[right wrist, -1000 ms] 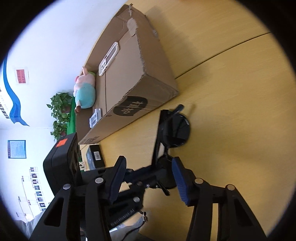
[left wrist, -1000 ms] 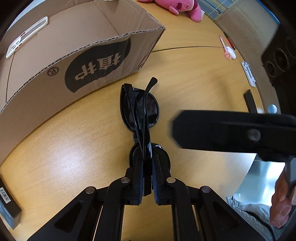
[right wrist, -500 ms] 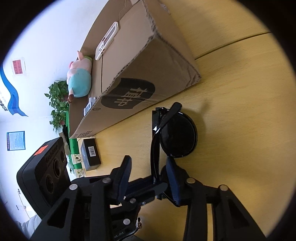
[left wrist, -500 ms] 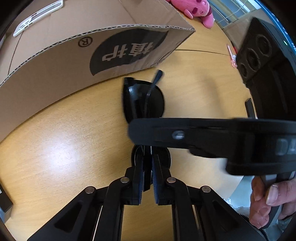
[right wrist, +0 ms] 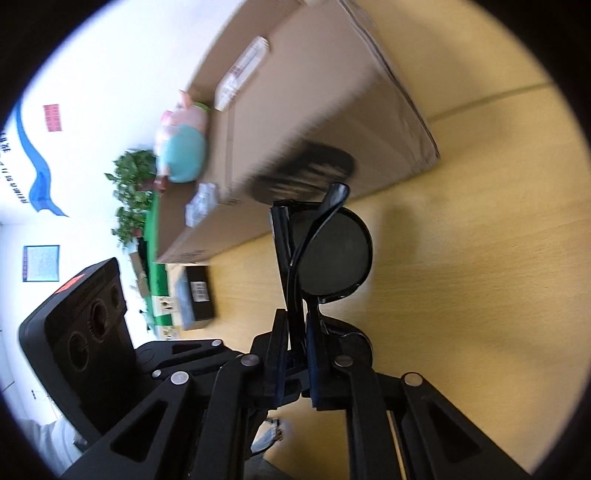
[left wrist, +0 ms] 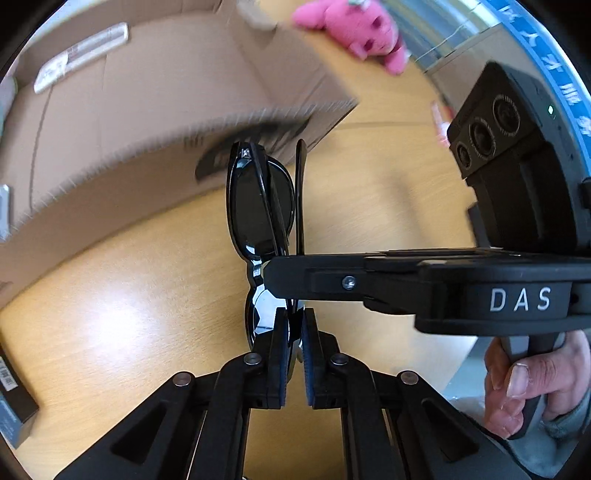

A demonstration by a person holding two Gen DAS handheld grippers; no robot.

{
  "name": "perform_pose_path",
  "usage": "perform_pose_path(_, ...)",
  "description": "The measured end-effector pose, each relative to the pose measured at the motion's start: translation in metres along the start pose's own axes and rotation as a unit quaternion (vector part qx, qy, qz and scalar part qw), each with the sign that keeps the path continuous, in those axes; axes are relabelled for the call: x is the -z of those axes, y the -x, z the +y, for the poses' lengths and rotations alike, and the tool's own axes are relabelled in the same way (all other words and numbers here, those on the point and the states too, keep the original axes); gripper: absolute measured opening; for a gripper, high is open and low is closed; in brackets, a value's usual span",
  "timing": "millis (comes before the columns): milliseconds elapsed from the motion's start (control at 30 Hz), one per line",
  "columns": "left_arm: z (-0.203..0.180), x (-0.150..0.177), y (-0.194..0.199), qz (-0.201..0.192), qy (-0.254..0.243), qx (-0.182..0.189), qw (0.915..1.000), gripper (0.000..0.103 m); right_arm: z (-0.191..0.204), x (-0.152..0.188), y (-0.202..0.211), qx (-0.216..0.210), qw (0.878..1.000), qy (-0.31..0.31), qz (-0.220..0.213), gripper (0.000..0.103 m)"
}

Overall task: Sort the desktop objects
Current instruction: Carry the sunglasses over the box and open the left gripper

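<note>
Left wrist view: the left claw [left wrist: 291, 332] is clamped on a pair of black sunglasses [left wrist: 258, 206], its blue pads pinching the nearer lens end while the folded frame stands on edge, pointing away over the wooden desk [left wrist: 110, 295]. The right claw [left wrist: 280, 273] reaches in from the right side and meets the sunglasses at the bridge, just beyond the left claw's tips; a hand [left wrist: 532, 391] grips its handle at the lower right. Beyond the sunglasses lies a cardboard box [left wrist: 147, 122], blurred, with a white remote [left wrist: 79, 55] on it. A pink plush [left wrist: 354, 33] sits on the desk past the box.

Right wrist view: the right claw [right wrist: 295, 354] is closed narrowly on the sunglasses [right wrist: 332, 254], its two pads pressed against the folded temples and frame. One round dark lens shows to the right of the pads, and a temple tip curves up toward the box [right wrist: 314, 110]. The sunglasses are above the desk [right wrist: 461, 277], near the box's printed end; whether they touch the wood I cannot tell. A pig plush [right wrist: 183, 144] in teal lies beside the box's far side, and a small black box [right wrist: 199, 295] rests on the desk to the left.
</note>
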State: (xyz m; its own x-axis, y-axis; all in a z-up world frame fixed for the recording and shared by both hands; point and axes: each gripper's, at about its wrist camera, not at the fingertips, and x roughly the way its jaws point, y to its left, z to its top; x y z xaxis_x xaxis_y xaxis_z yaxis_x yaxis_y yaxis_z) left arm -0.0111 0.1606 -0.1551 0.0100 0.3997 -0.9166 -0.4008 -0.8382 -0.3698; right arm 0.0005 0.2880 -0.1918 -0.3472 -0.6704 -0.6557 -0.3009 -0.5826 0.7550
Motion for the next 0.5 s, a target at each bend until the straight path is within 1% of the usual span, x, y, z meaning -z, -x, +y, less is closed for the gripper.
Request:
perform_pose_path(100,-0.016,-0.003,0.03,-0.028,-0.027,-0.001,0.9992,0.005,0.023,0.005,0.028,-0.015,0.999,0.02,-0.026,0.009)
perform_pose_path(233,-0.037,-0.01,0.072,-0.07,-0.059,-0.002,0.9958,0.005,0.049,0.007,0.062,-0.036,0.997,0.035,-0.063,0.009)
perform_pose_path(300,-0.039,-0.019,0.092,-0.09,-0.07,-0.001,0.9935,0.005,0.063,0.006,0.081,-0.042,0.995,0.042,-0.086,0.009)
perform_pose_path(333,-0.031,-0.018,0.104,-0.098,-0.074,0.0,0.9925,0.005,0.067,0.004,0.088,-0.045,0.994,0.044,-0.094,0.009)
perform_pose_path(367,-0.032,-0.021,0.112,-0.106,-0.075,0.001,0.9915,0.005,0.074,0.001,0.096,-0.049,0.992,0.047,-0.106,0.009)
perform_pose_path(433,-0.031,-0.034,0.127,-0.124,-0.077,0.005,0.9893,0.005,0.083,-0.007,0.106,-0.052,0.99,0.054,-0.119,0.009)
perform_pose_path(467,-0.02,-0.032,0.137,-0.13,-0.078,0.007,0.9884,0.005,0.091,-0.013,0.11,-0.052,0.989,0.058,-0.126,0.009)
perform_pose_path(500,-0.017,-0.04,0.139,-0.137,-0.078,0.009,0.9874,0.005,0.099,-0.02,0.114,-0.051,0.988,0.065,-0.133,0.009)
